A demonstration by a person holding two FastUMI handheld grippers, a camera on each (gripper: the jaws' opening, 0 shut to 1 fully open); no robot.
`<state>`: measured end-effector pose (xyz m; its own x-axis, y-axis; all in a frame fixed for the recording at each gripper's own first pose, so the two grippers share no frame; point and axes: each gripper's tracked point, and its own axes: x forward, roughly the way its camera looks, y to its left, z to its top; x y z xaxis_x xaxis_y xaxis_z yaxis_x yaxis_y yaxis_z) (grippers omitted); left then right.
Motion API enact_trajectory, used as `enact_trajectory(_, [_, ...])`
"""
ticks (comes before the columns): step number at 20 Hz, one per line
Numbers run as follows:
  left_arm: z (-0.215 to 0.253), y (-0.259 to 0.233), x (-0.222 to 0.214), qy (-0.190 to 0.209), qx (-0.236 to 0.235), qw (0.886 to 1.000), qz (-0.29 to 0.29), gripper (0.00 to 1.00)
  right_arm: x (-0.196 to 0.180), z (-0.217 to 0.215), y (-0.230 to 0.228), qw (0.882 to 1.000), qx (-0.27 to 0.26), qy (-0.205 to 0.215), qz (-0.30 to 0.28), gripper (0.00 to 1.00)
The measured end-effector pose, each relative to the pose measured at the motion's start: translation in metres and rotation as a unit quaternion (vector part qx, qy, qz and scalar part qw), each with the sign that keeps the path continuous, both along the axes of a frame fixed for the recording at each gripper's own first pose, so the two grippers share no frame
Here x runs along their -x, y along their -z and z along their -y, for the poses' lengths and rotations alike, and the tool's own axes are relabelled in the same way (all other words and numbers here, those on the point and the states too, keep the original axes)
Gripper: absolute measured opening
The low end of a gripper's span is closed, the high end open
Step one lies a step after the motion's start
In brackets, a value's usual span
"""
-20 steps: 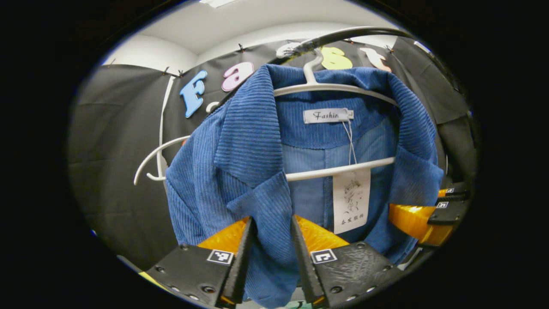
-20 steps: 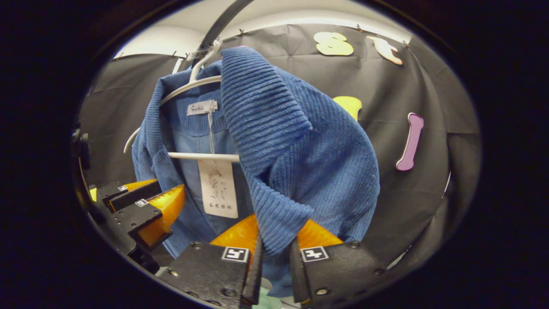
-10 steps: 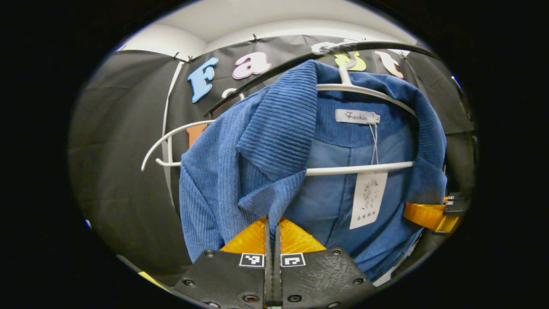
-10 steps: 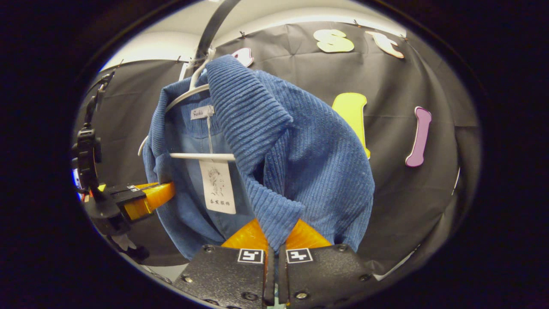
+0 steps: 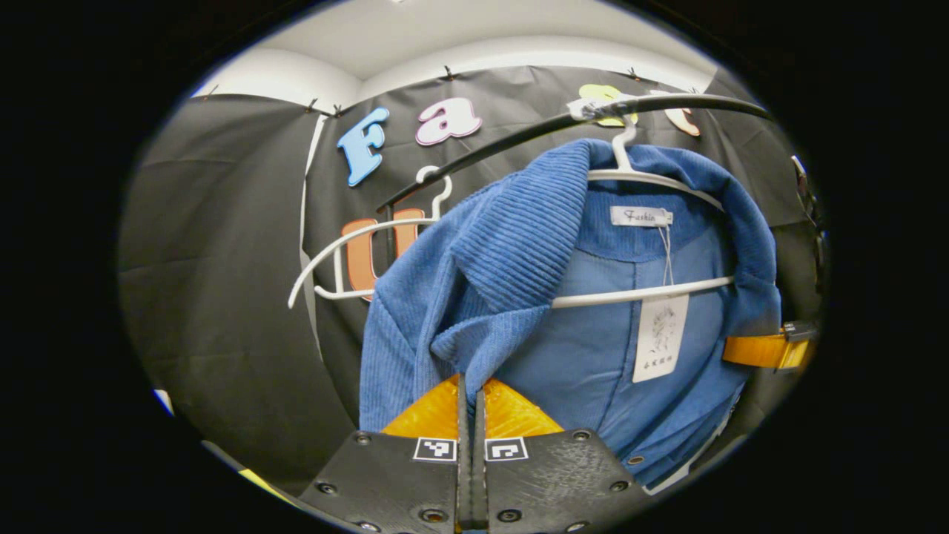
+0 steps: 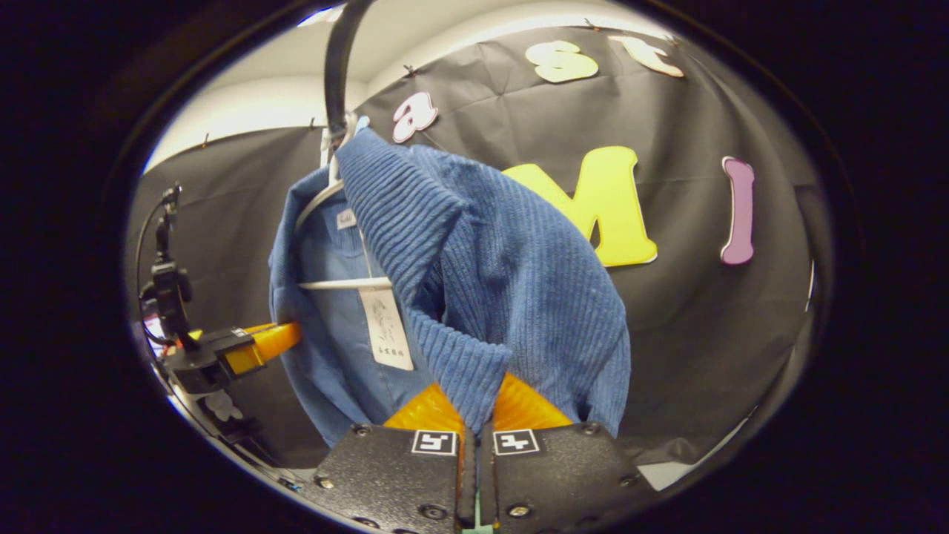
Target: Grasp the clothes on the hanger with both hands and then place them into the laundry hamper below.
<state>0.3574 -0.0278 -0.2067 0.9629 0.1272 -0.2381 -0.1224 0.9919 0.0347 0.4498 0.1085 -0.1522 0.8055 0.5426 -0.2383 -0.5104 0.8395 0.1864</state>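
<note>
A blue ribbed jacket (image 5: 511, 245) hangs on a white hanger (image 5: 637, 291) from a dark curved rail (image 5: 519, 133). In the left gripper view my left gripper (image 5: 469, 386) is shut on the jacket's front lapel edge. In the right gripper view the same jacket (image 6: 504, 267) drapes over the hanger (image 6: 345, 283), and my right gripper (image 6: 474, 404) is shut on the other lapel's lower corner. A paper tag (image 5: 660, 337) dangles inside the collar. The other gripper (image 6: 245, 348) shows at the jacket's far side, and likewise at the right of the left view (image 5: 764, 350).
A second, bare white hanger (image 5: 348, 256) hangs on the rail left of the jacket. A black camera stand (image 6: 167, 282) stands at the left in the right gripper view. The black cloth wall is close behind the jacket.
Both grippers went from open around the lapels to shut on them, then drew back from the rail, pulling the lapels outward; the jacket looks smaller and farther now.
</note>
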Motion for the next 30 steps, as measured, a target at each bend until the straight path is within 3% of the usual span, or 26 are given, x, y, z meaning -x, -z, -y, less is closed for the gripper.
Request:
enact_trajectory(4, [-0.020,-0.014,0.004,-0.024,-0.002,1.000,0.010,0.05,0.002,0.019,-0.016,1.000,-0.025,0.003,-0.001,0.05])
enact_trajectory(5, [-0.027,-0.018,0.003,-0.030,-0.001,0.999,0.013,0.00,0.002,0.022,-0.020,1.000,-0.024,0.005,0.003,0.05])
enact_trajectory(6, [-0.033,-0.022,0.001,-0.035,0.001,0.999,0.015,0.05,0.002,0.025,-0.024,1.000,-0.024,0.000,0.004,0.05])
enact_trajectory(9, [-0.047,-0.031,-0.004,-0.044,-0.001,0.999,0.021,0.00,0.004,0.031,-0.029,1.000,-0.019,-0.003,0.008,0.05])
enact_trajectory(10, [-0.050,-0.034,-0.005,-0.046,-0.004,0.999,0.023,0.05,0.003,0.033,-0.029,1.000,-0.019,-0.002,0.006,0.05])
enact_trajectory(12, [-0.058,-0.040,-0.006,-0.051,-0.015,0.998,0.028,0.05,0.003,0.036,-0.031,1.000,-0.022,-0.002,0.005,0.05])
enact_trajectory(14, [-0.062,-0.044,-0.008,-0.053,-0.019,0.998,0.029,0.05,0.003,0.040,-0.034,1.000,-0.028,-0.005,0.005,0.05])
enact_trajectory(15, [-0.063,-0.046,-0.008,-0.055,-0.020,0.998,0.030,0.00,0.003,0.042,-0.034,1.000,-0.030,-0.006,0.003,0.05])
enact_trajectory(18, [-0.064,-0.051,-0.010,-0.057,-0.019,0.998,0.034,0.00,0.001,0.046,-0.038,0.999,-0.033,-0.011,-0.002,0.05])
enact_trajectory(19, [-0.066,-0.052,-0.012,-0.057,-0.020,0.998,0.034,0.05,0.001,0.047,-0.039,0.999,-0.031,-0.015,-0.004,0.05])
enact_trajectory(20, [-0.068,-0.052,-0.013,-0.058,-0.021,0.998,0.033,0.00,0.003,0.046,-0.040,0.999,-0.027,-0.021,-0.003,0.05])
enact_trajectory(23, [-0.071,-0.052,-0.019,-0.059,-0.017,0.998,0.032,0.00,0.009,0.047,-0.040,0.999,-0.011,-0.033,0.002,0.05])
enact_trajectory(24, [-0.071,-0.053,-0.020,-0.059,-0.016,0.998,0.033,0.05,0.009,0.048,-0.041,0.999,-0.009,-0.034,0.002,0.06])
enact_trajectory(25, [-0.070,-0.053,-0.019,-0.059,-0.015,0.998,0.032,0.00,0.010,0.048,-0.040,0.999,-0.011,-0.037,0.000,0.05])
enact_trajectory(28, [-0.070,-0.053,-0.017,-0.061,-0.015,0.997,0.033,0.00,0.010,0.044,-0.031,0.999,-0.003,-0.049,-0.017,0.06])
enact_trajectory(30, [-0.067,-0.053,-0.013,-0.063,-0.014,0.997,0.033,0.05,0.009,0.049,-0.030,0.999,0.000,-0.041,-0.007,0.08])
